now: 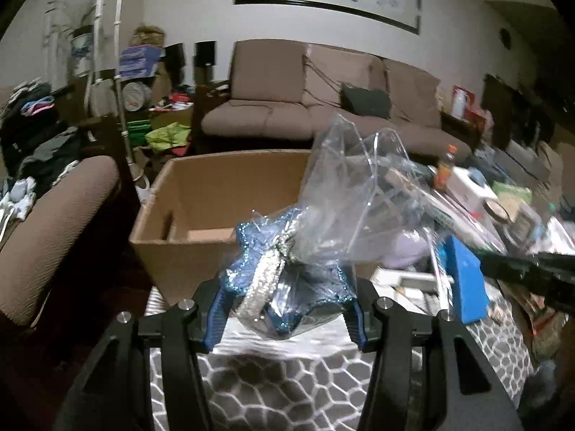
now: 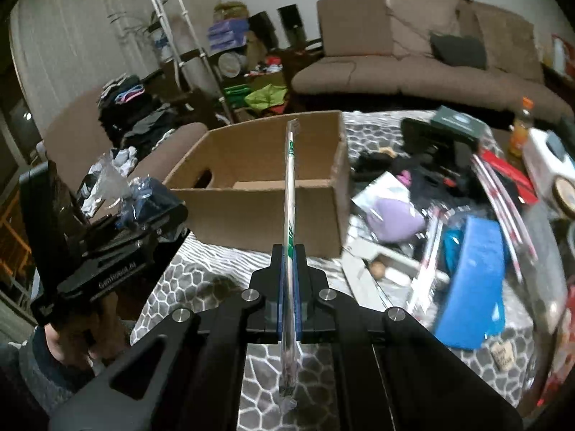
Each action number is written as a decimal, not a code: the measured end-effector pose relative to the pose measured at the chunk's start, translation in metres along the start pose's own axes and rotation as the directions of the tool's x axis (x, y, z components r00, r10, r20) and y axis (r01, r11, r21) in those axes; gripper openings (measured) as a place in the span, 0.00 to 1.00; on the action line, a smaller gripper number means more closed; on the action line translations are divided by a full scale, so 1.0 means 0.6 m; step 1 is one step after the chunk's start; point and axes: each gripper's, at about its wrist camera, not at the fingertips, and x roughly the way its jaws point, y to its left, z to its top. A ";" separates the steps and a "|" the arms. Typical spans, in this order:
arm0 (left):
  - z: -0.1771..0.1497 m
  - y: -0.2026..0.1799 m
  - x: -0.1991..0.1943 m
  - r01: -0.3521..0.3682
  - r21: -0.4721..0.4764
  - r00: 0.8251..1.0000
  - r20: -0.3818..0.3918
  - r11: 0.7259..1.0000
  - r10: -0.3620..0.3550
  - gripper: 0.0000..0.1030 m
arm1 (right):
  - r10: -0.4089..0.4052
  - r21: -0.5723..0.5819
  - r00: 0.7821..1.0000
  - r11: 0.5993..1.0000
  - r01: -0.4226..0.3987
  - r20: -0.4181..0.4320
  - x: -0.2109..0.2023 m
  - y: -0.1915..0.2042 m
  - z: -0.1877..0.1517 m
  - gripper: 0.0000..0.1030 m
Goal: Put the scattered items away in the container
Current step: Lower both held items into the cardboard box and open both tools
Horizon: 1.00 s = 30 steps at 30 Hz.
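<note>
Both claws carry something just short of the cardboard box (image 2: 266, 183): the left gripper (image 1: 287, 309), spread wide, cradles a bagged blue glitter star (image 1: 284, 273); the right gripper (image 2: 290, 251) pinches tight a thin flat packet (image 2: 290, 179).

Open box ahead, clutter to your right

The cardboard box (image 2: 258, 194) stands open-topped and nearly empty inside (one flap lies on its floor); your near patterned surface (image 2: 230, 262) is bare, while the blue block (image 2: 474, 280) and piled packets crowd the right, and an armchair (image 1: 54, 222) flanks the left.
</note>
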 end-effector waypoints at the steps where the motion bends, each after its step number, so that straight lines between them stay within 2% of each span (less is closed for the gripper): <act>1: 0.010 0.010 0.003 -0.012 -0.013 1.000 0.005 1.000 0.012 0.52 | 0.003 -0.004 1.000 1.000 -0.003 -0.002 0.005 0.002 0.007 0.04; 9: 0.110 0.061 0.074 -0.078 -0.044 0.997 0.006 0.996 0.078 0.52 | -0.003 -0.005 0.998 1.000 0.002 -0.060 0.083 -0.007 0.097 0.05; 17: 0.166 0.096 0.185 -0.083 -0.097 0.992 -0.103 0.992 0.073 0.52 | 0.001 0.009 0.986 1.000 0.000 -0.165 0.228 -0.006 0.197 0.04; 21: 0.167 0.093 0.219 -0.086 -0.079 0.985 -0.159 0.993 0.073 0.52 | 0.018 0.026 0.972 1.000 -0.012 -0.233 0.296 -0.006 0.197 0.04; 23: 0.157 0.088 0.236 -0.084 -0.058 0.976 -0.208 0.995 0.070 0.52 | 0.022 0.029 0.964 0.999 -0.015 -0.265 0.323 -0.007 0.190 0.05; 27: 0.140 0.077 0.249 -0.113 0.007 0.961 -0.254 0.994 0.111 0.52 | 0.017 0.005 0.956 1.000 -0.016 -0.294 0.341 -0.005 0.177 0.05; 30: 0.138 0.082 0.253 -0.115 0.003 0.956 -0.272 0.993 0.111 0.53 | 0.028 0.008 0.954 1.000 -0.027 -0.299 0.346 -0.008 0.175 0.05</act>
